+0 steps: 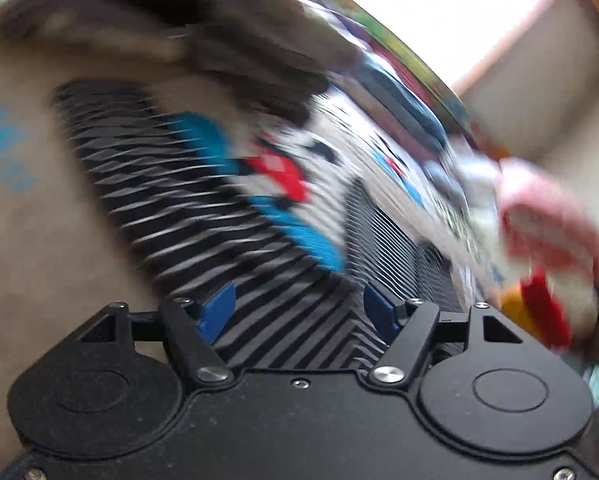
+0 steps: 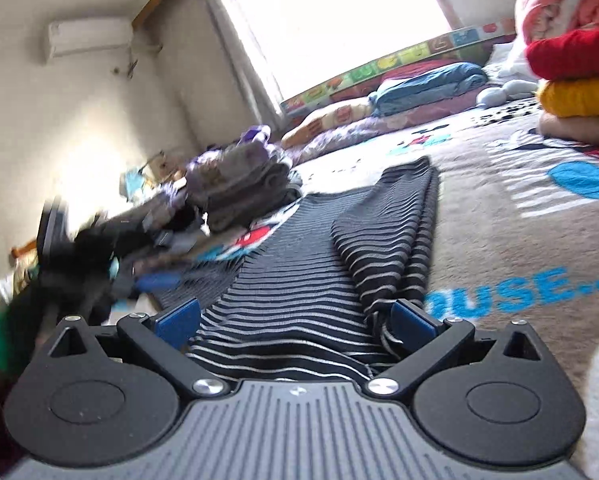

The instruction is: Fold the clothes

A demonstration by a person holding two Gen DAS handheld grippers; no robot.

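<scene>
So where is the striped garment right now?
The striped garment lies flat on the printed blanket, running forward between the right gripper's open fingers, right of the clothes pile.

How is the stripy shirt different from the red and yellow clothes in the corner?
The black-and-white striped knit garment lies spread long and flat across the printed blanket, while the red folded garment and yellow folded garment sit stacked. The striped one is patterned; those two are plain. The striped one lies between the right tongs; the stack is untouched. All rest on the blanket.
</scene>
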